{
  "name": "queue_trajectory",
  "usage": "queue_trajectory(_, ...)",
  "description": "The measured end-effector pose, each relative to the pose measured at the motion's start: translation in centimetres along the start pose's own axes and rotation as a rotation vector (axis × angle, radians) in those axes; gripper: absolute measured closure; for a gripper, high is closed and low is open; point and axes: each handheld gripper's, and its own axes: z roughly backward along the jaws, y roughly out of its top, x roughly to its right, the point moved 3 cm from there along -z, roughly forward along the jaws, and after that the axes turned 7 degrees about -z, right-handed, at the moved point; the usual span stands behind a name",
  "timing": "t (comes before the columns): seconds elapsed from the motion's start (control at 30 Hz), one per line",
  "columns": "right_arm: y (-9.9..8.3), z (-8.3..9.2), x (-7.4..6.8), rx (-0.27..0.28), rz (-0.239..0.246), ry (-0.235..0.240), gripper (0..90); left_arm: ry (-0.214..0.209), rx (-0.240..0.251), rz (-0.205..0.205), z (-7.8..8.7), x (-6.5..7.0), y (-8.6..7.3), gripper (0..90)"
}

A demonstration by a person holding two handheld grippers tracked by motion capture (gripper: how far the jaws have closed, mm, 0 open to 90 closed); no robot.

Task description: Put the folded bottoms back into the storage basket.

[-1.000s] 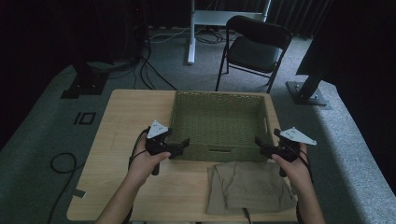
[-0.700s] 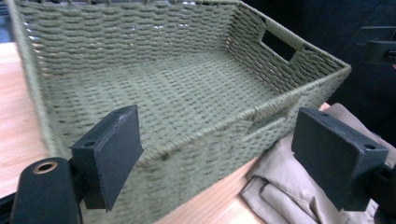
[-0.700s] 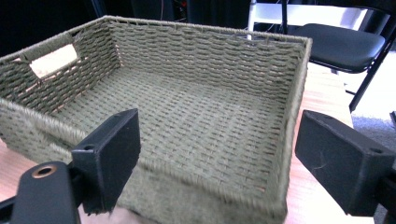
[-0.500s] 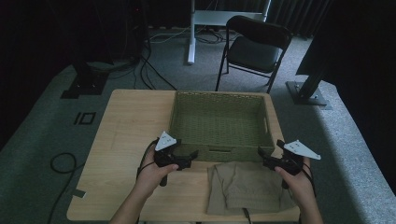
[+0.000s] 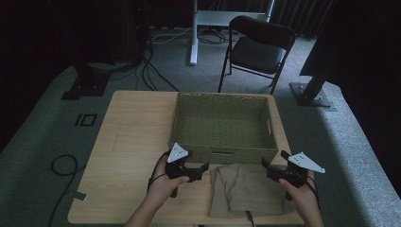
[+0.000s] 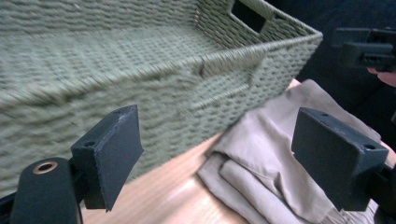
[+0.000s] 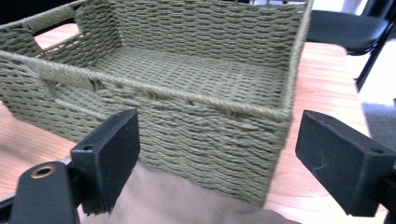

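Two hand-held tools, both with jaws spread wide and gripping nothing. Left tool (image 5: 197,171) held low over the wooden table (image 5: 132,142), just left of a folded beige cloth (image 5: 246,189), jaws pointing toward it. Right tool (image 5: 270,168) held over the cloth's right edge, jaws pointing left and slightly away from the person. Grey three-cornered plate on top of each tool. Left hand (image 5: 163,182) and right hand (image 5: 299,193) entering from the near edge of the table.

Cloth lying flat near the front edge of the table, between the two tools, its far edge just beside the near wall of a green woven basket (image 5: 222,153). Nothing seen inside the basket. Basket placed at the middle-right of the table, handle cutouts in its end walls.

From the left gripper view: cloth (image 6: 261,158) seen between the spread jaws, folds layered, not touched by either pad; basket wall (image 6: 140,84) close behind, blurred. From the right gripper view: basket corner (image 7: 210,130) straight ahead between the jaws, cloth (image 7: 177,205) below.

Black folding chair (image 5: 257,47) beyond the table on grey carpet.
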Motion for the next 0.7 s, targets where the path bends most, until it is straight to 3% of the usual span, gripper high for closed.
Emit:
queue_trajectory(0.17,-0.7,0.5,0.5,0.009,-0.011,-0.005,13.3,-0.006,-0.021,0.001,-0.7,0.6,-1.2,17.0)
queue_trajectory(0.7,-4.7,1.5,3.4,-0.073,-0.067,-0.088,13.3,-0.077,-0.083,0.007,-3.1,3.0,-3.0,16.9)
